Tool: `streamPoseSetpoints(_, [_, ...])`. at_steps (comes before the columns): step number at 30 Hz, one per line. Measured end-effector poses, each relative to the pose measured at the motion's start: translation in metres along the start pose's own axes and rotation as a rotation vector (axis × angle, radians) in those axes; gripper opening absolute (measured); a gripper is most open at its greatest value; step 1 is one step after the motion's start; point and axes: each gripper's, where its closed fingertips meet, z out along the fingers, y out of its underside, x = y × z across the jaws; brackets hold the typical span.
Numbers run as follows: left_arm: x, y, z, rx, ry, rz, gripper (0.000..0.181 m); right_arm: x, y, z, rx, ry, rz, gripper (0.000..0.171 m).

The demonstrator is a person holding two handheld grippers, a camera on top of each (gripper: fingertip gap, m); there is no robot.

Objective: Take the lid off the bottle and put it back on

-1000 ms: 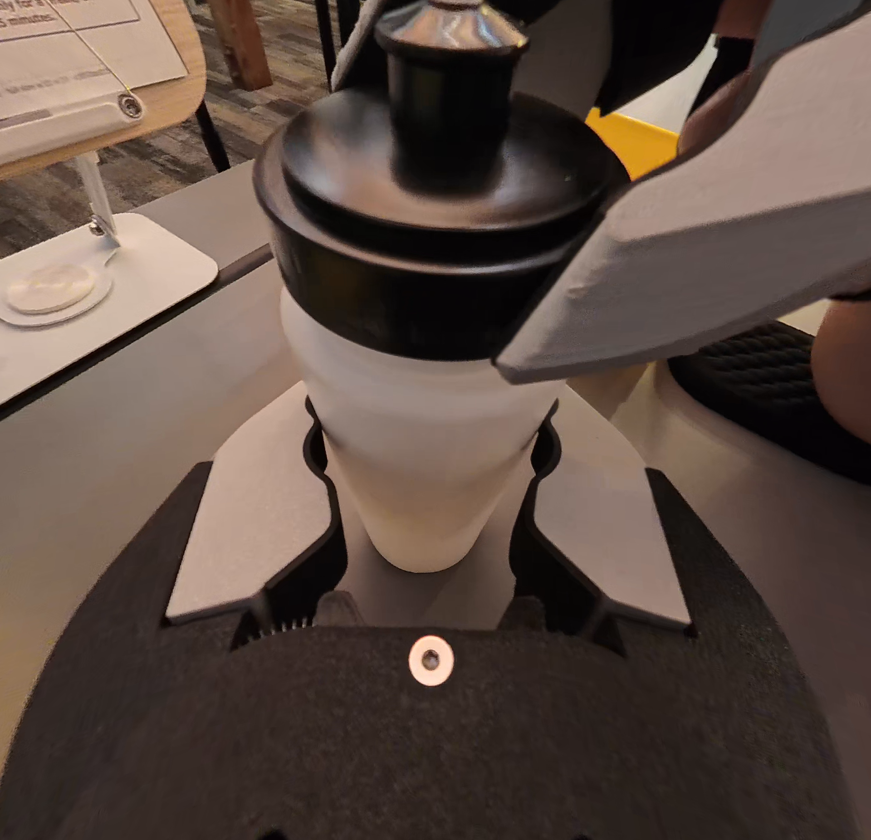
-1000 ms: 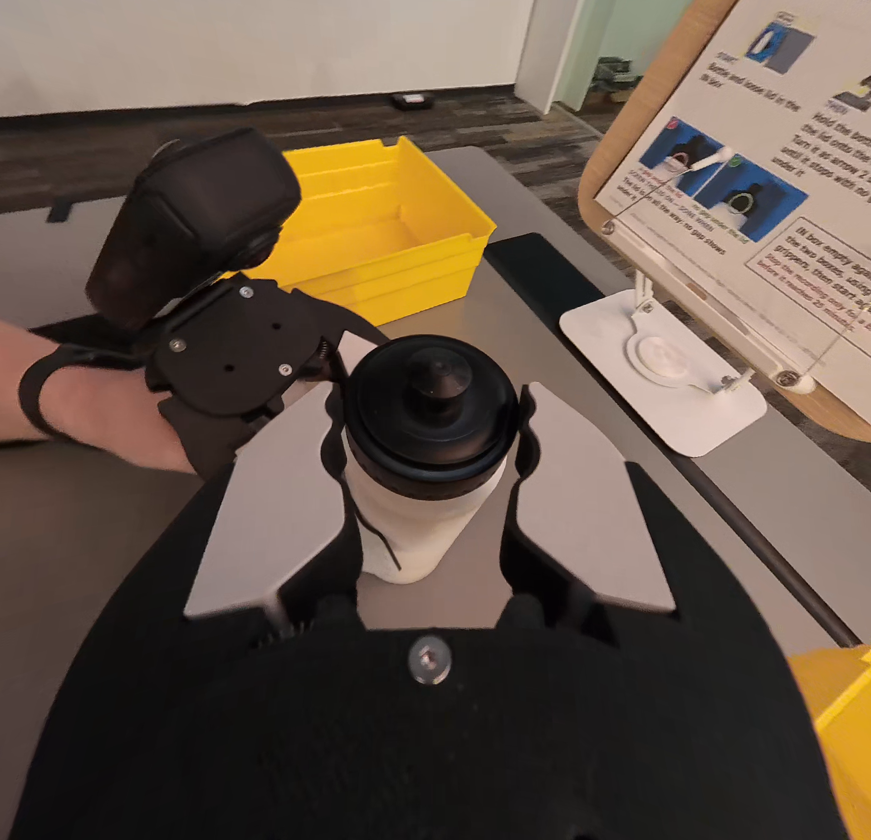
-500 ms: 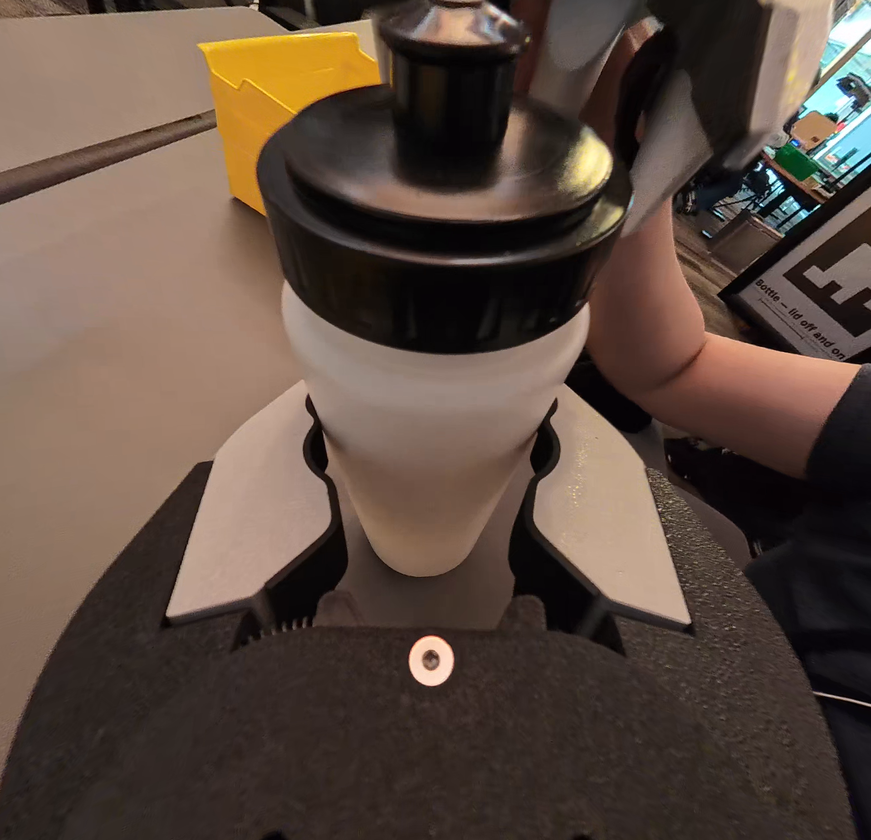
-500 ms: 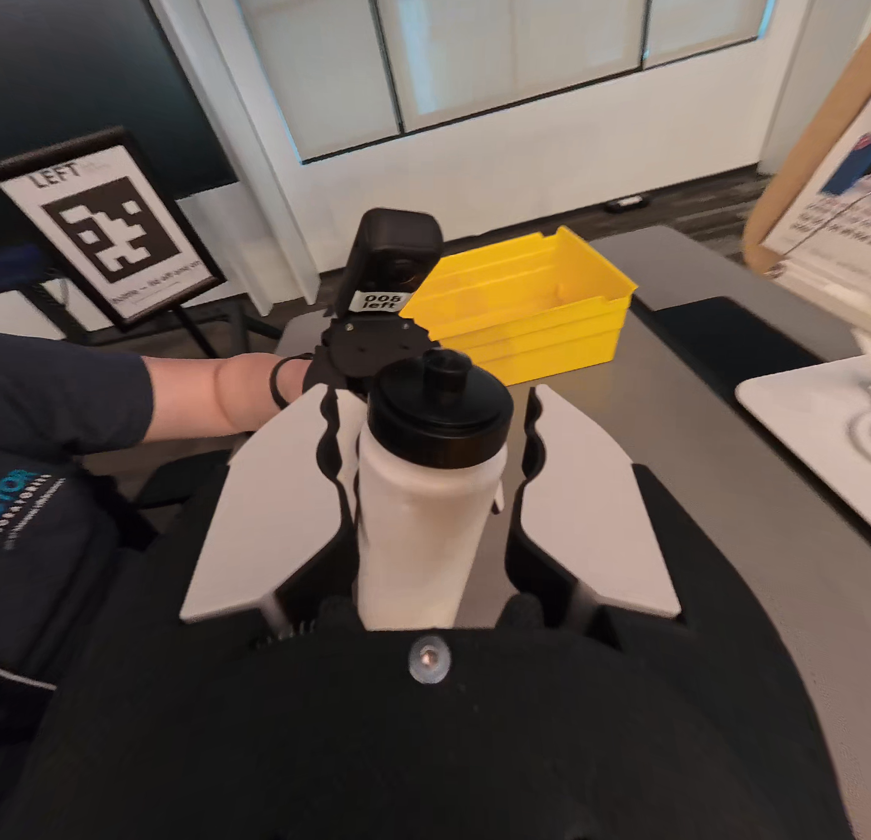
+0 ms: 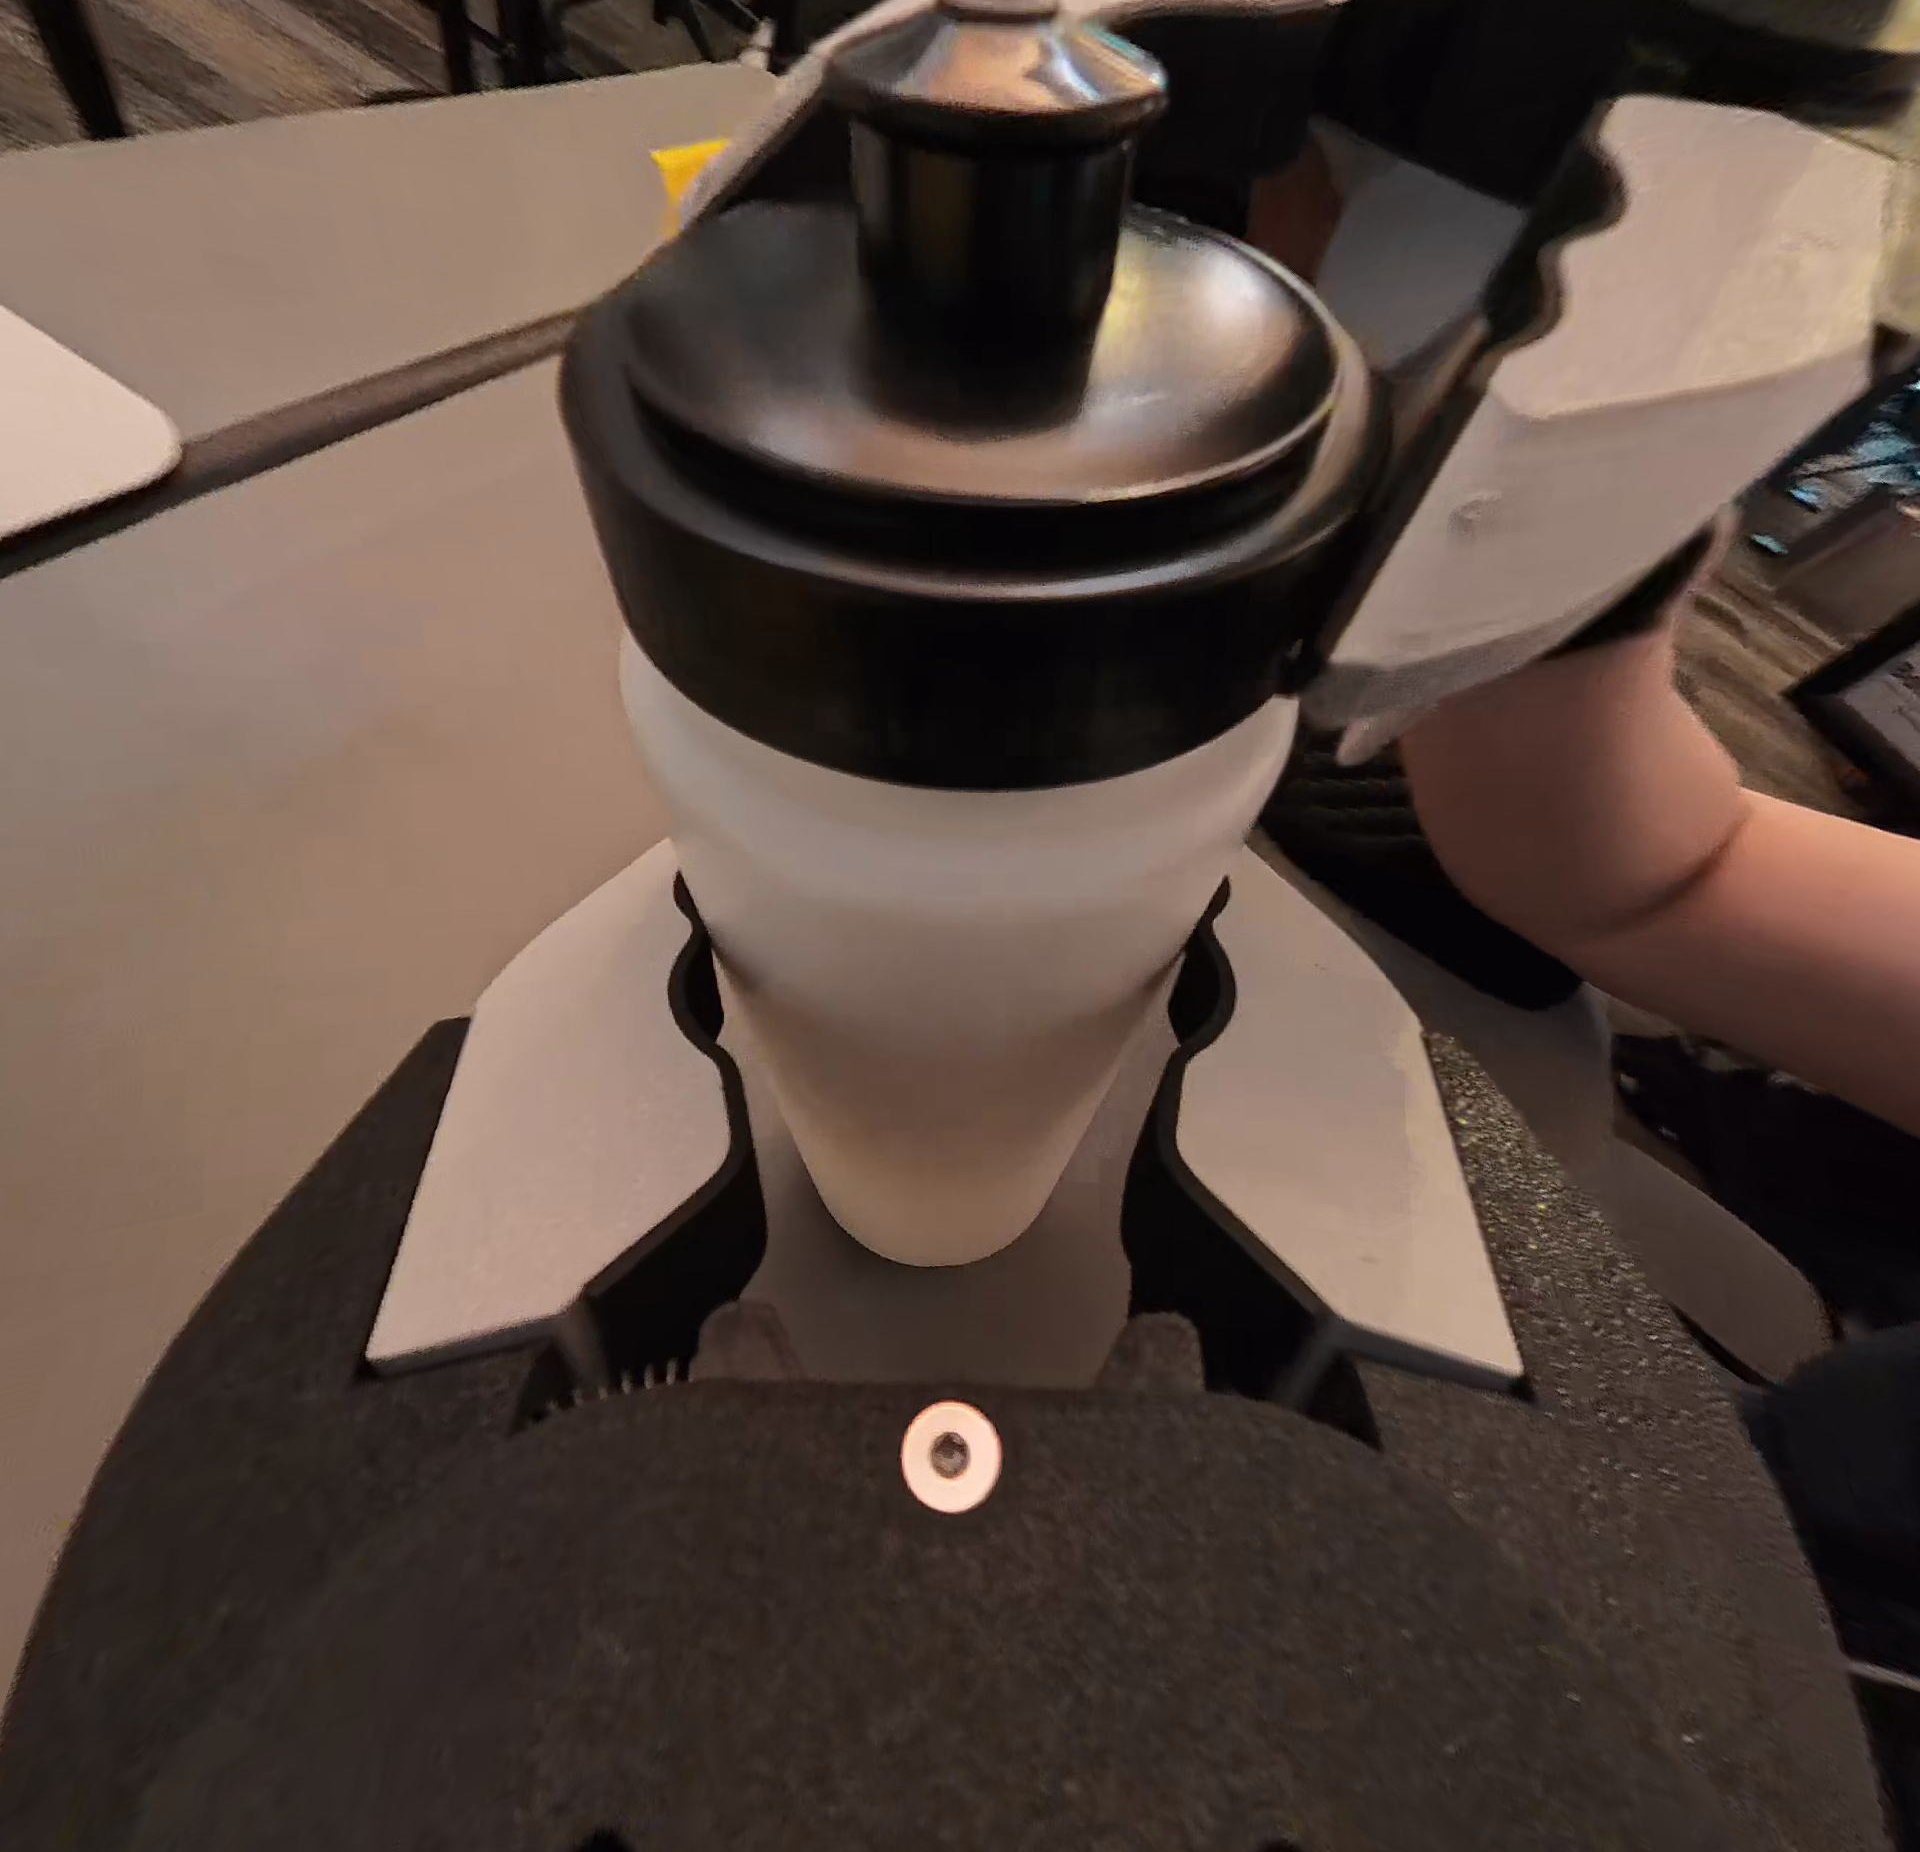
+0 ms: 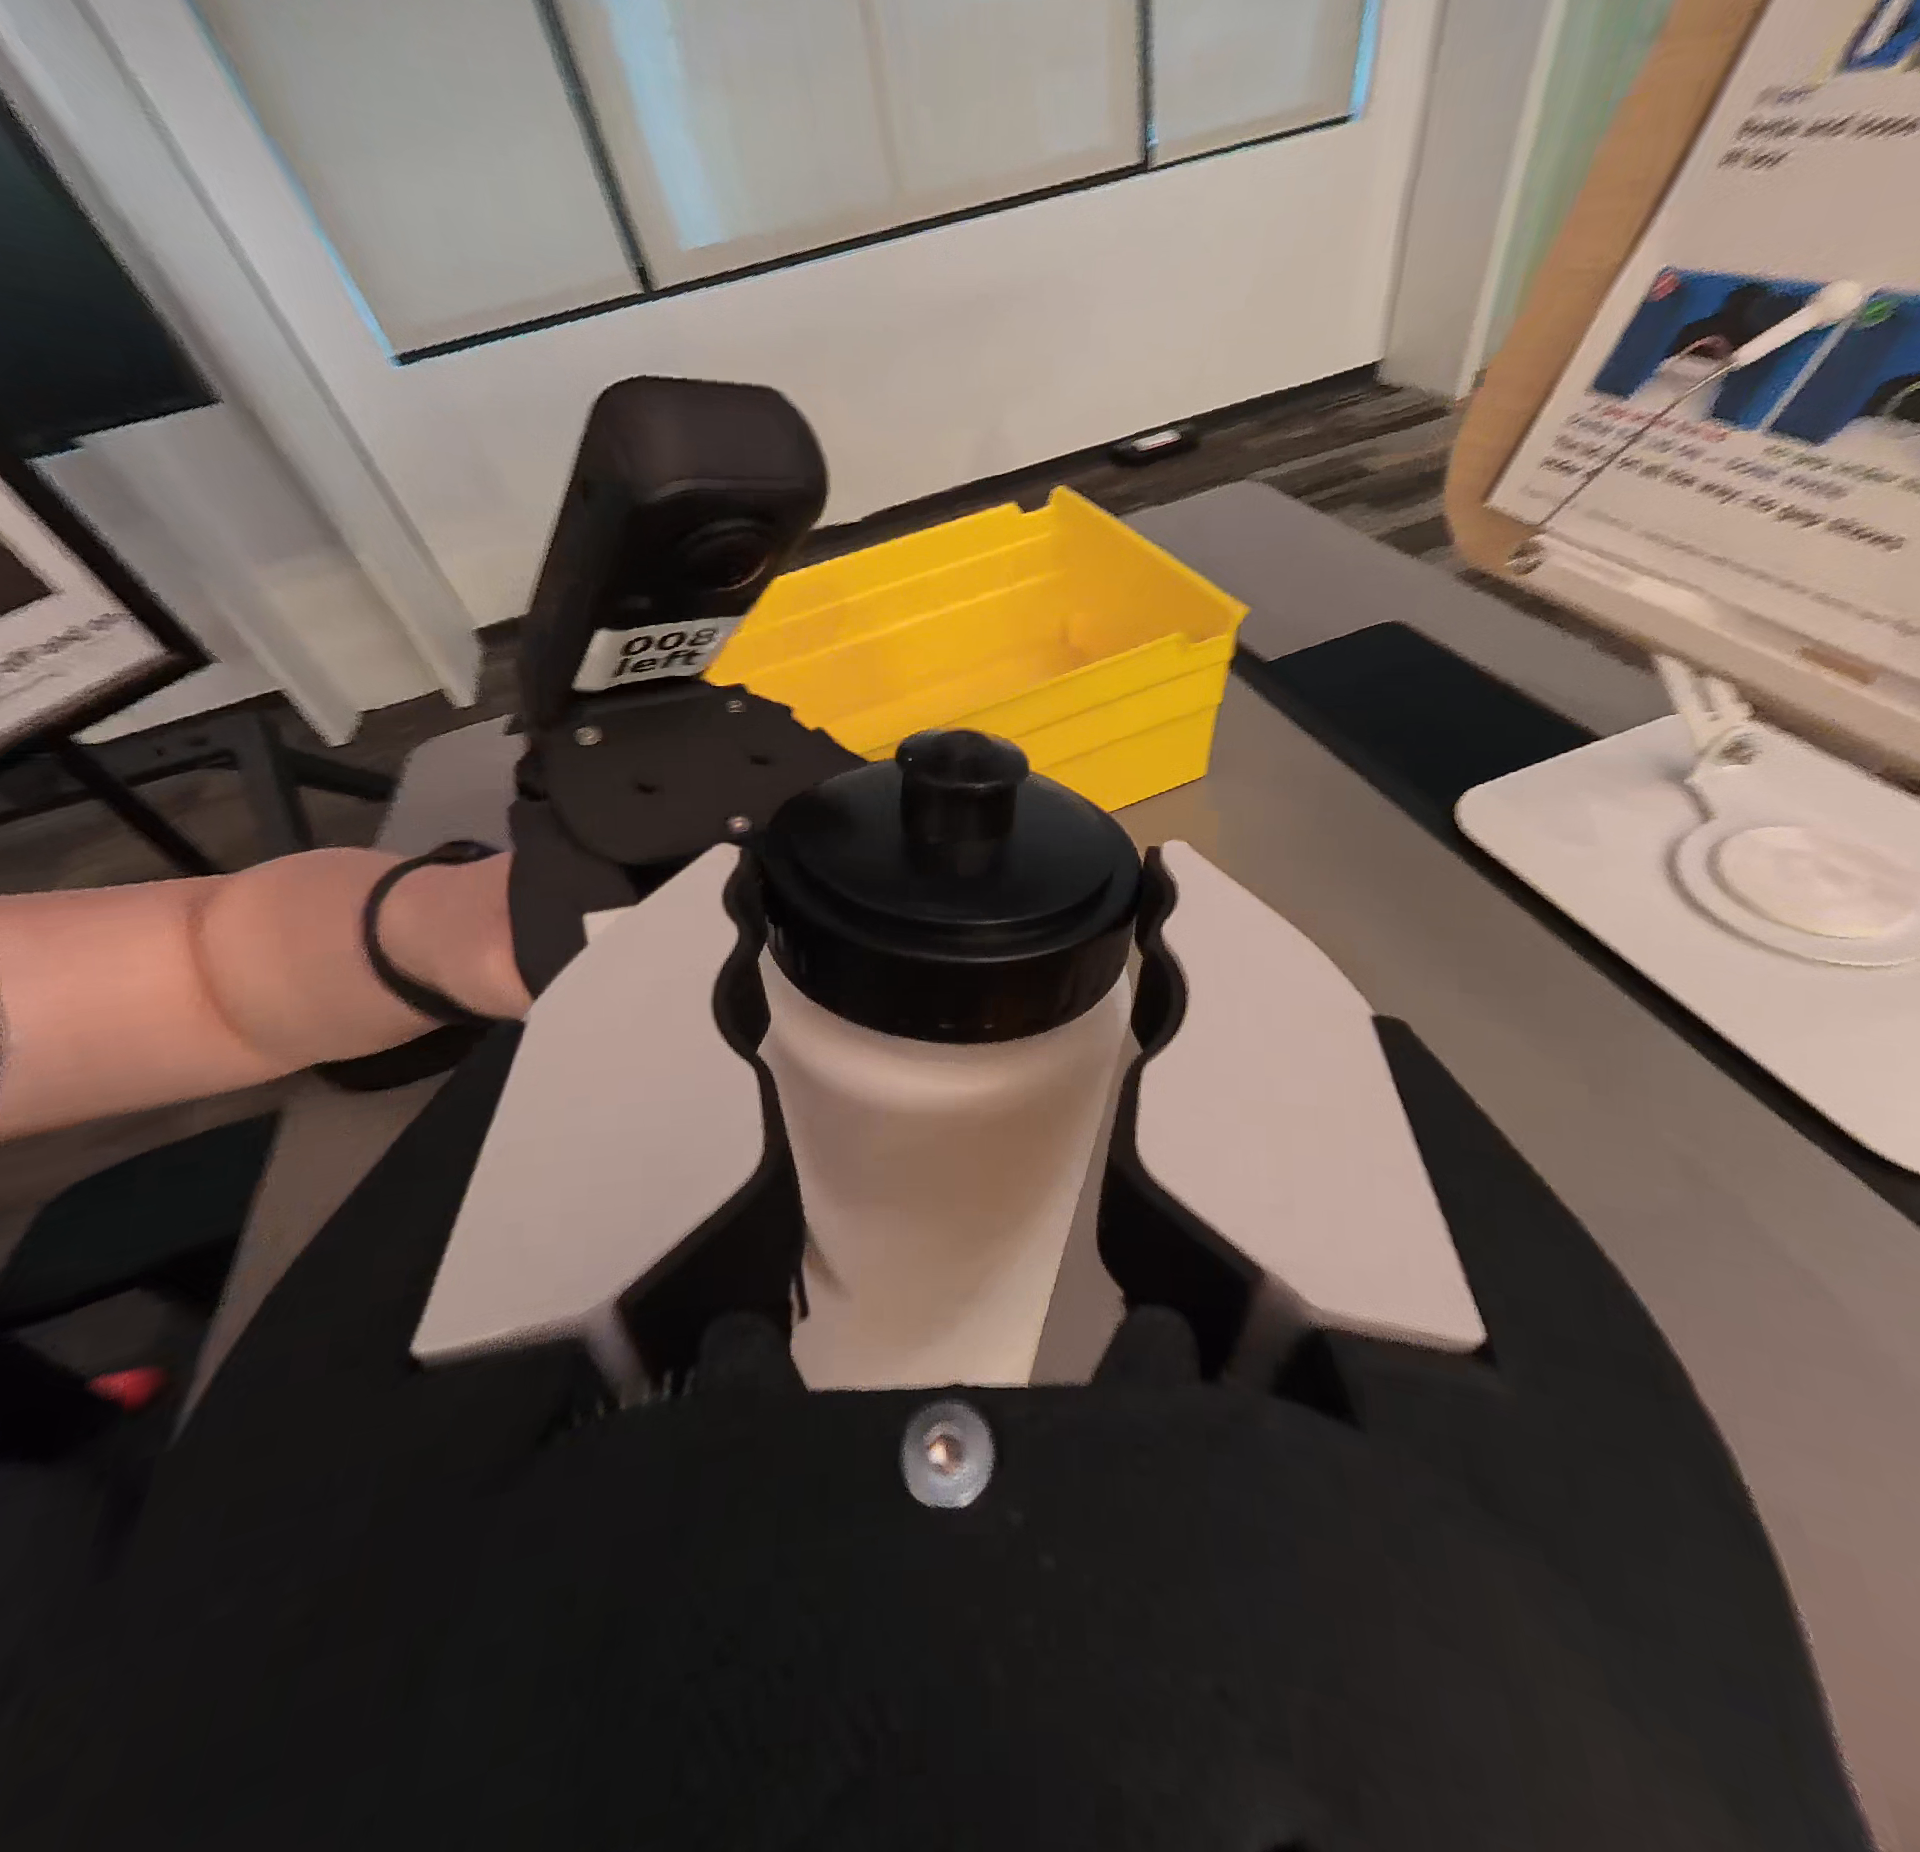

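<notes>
A white bottle point(image 5: 956, 950) with a black spouted lid point(image 5: 966, 576) stands upright between the fingers of my left gripper point(image 5: 951, 898), which is shut on its body. In the right wrist view the bottle point(image 6: 935, 1158) rises between the fingers of my right gripper point(image 6: 945, 867). Its pads press on both sides of the lid point(image 6: 940, 919), which sits on the bottle. In the left wrist view one right finger point(image 5: 1621, 379) is at the lid's right side and the other is behind the spout. The left gripper's camera point(image 6: 686, 514) shows behind the bottle.
A yellow bin point(image 6: 997, 639) stands on the grey table point(image 5: 260, 659) behind the bottle. An instruction board point(image 6: 1714, 368) on a white stand base point(image 6: 1714, 898) is at the right. The person's forearms point(image 5: 1662, 898) flank the bottle. The tips of one gripper are about 8 cm away from the tips of the other.
My right gripper dropped from above the lid to level with it, stood open around it, and now has closed on the lid. My left gripper has kept its hold on the bottle.
</notes>
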Motion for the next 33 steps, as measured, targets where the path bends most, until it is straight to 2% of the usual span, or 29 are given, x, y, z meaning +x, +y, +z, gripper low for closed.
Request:
streamPoseSetpoints(5, [-0.024, -0.005, -0.005, 0.051, -0.241, 0.098, 0.086, 0.002, -0.005, 0.007, 0.087, 0.224, -0.110, 0.070])
streamPoseSetpoints(7, [-0.033, -0.006, -0.008, 0.059, -0.321, 0.144, 0.086, 0.001, -0.004, 0.009, 0.093, 0.235, -0.169, 0.070])
streamPoseSetpoints(10, [-0.035, -0.006, -0.008, 0.063, -0.344, 0.171, 0.086, -0.004, -0.006, 0.006, 0.062, 0.079, -0.144, 0.080])
streamPoseSetpoints(13, [-0.031, -0.006, -0.005, 0.064, -0.331, 0.185, 0.086, -0.003, -0.009, -0.005, 0.074, -0.069, -0.067, 0.082])
streamPoseSetpoints(17, [-0.023, -0.005, -0.001, 0.054, -0.305, 0.222, 0.086, -0.004, -0.004, -0.010, 0.054, -0.163, -0.064, 0.082])
streamPoseSetpoints(23, [-0.017, -0.004, 0.001, 0.041, -0.304, 0.250, 0.087, -0.014, 0.000, -0.007, 0.041, -0.192, -0.109, 0.072])
streamPoseSetpoints(26, [-0.021, -0.004, 0.000, 0.046, -0.317, 0.222, 0.087, -0.011, -0.002, -0.003, 0.051, -0.128, -0.118, 0.072])
streamPoseSetpoints(33, [-0.032, -0.005, -0.006, 0.064, -0.366, 0.174, 0.086, -0.001, -0.007, 0.009, 0.162, 0.197, -0.041, 0.072])
